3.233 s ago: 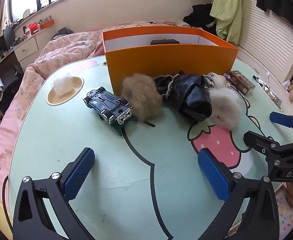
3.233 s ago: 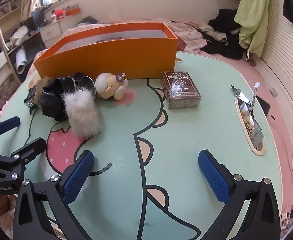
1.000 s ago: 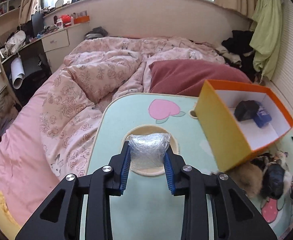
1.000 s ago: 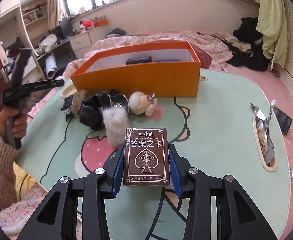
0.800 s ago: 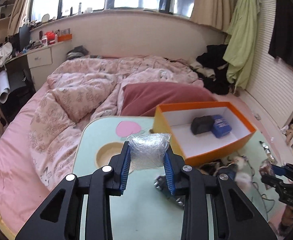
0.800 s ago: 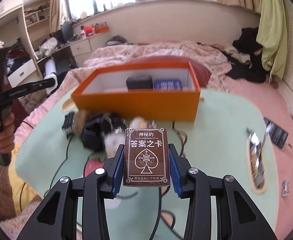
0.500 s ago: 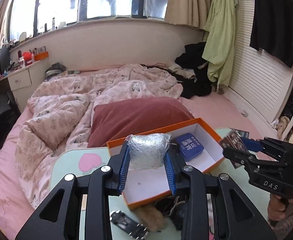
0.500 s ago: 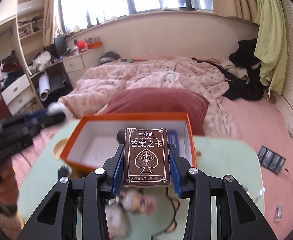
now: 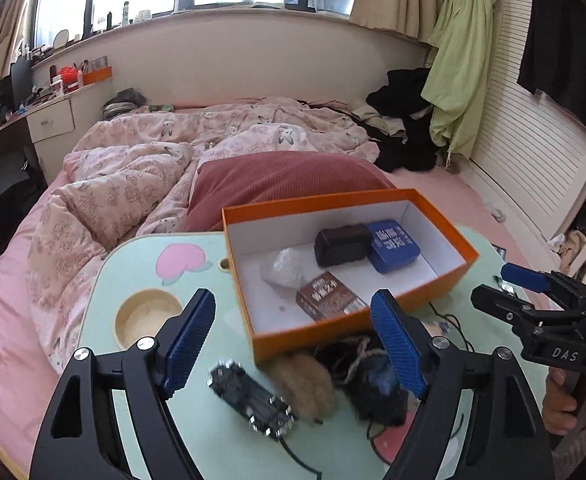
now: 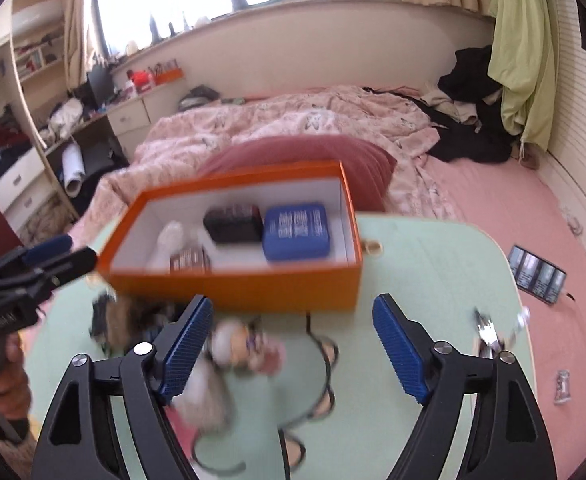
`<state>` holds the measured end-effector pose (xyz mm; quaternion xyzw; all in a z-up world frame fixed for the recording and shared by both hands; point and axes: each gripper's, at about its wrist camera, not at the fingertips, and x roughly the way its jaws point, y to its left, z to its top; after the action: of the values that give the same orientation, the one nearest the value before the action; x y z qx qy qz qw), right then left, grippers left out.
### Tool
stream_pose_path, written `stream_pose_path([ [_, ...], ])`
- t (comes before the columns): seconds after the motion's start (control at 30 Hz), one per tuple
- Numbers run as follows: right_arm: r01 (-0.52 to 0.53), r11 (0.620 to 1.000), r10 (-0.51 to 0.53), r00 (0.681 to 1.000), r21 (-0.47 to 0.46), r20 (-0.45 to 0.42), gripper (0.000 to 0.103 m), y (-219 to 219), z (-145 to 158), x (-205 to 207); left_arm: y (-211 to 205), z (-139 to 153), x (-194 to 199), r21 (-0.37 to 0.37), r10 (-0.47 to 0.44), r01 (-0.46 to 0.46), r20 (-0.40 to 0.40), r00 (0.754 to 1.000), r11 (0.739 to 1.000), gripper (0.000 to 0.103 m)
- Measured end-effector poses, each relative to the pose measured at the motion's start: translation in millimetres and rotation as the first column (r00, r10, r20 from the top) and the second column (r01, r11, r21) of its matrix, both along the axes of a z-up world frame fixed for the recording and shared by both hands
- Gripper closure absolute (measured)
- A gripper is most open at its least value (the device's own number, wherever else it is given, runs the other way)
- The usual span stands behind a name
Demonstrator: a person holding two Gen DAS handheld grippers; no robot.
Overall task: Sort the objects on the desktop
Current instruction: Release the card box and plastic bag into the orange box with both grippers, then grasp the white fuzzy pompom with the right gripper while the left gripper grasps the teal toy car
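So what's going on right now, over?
Left gripper and right gripper opening, nothing between them. Card box and clear wrap wad lie in orange box. Toy car, furry toys outside.

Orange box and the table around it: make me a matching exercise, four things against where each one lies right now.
Things
1. blue tin
2. brown card box
3. toy car
4. round recess

Places
A. on the table, in front of the orange box
B. sunk in the table, left of the orange box
C. inside the orange box, by its near wall
D. inside the orange box, beside the black pouch

Pairs: 1-D, 2-C, 3-A, 4-B
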<state>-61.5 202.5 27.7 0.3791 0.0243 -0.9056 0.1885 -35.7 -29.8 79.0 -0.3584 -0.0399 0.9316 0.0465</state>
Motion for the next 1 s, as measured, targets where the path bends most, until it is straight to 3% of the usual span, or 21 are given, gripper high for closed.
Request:
stream_pose_path([
  [0.13, -0.015, 0.995, 0.012, 0.999, 0.097, 0.030, 0.016, -2.0, -30.9, 37.5, 10.4, -25.9, 37.5, -0.019, 0.009, -0.008, 0.038, 0.999, 1.000, 0.021],
  [0.27, -0.007, 0.988, -0.002, 0.999, 0.156, 0.053, 0.016, -6.5, -54.3, 54.2, 24.5, -61.3, 50.4, -0.066, 0.024, -0.017, 0.122, 0.992, 0.998, 0.021],
  [0.33, -0.009, 0.988, -0.002, 0.997, 0.152, 0.073, 0.009, -8.2, -65.4, 55.8, 29.4, -77.5, 48.4, -0.102, 0.033, -0.016, 0.165, 0.986, 0.995, 0.020],
  [0.37, -0.005, 0.990, -0.007, 0.996, 0.140, 0.086, 0.000, -6.9, -69.5, 54.7, 30.6, -82.0, 48.2, -0.122, 0.047, -0.028, 0.161, 0.986, 0.992, 0.006],
  [0.4, 0.003, 0.991, -0.014, 0.996, 0.135, 0.084, 0.000, -6.0, -71.1, 54.1, 29.1, -84.5, 48.4, -0.119, 0.056, -0.037, 0.159, 0.986, 0.992, 0.000],
  [1.0, -0.004, 0.991, -0.006, 0.997, 0.131, 0.077, 0.000, -5.1, -69.3, 50.8, 26.1, -86.4, 48.7, -0.109, 0.064, -0.049, 0.146, 0.987, 0.993, 0.000],
])
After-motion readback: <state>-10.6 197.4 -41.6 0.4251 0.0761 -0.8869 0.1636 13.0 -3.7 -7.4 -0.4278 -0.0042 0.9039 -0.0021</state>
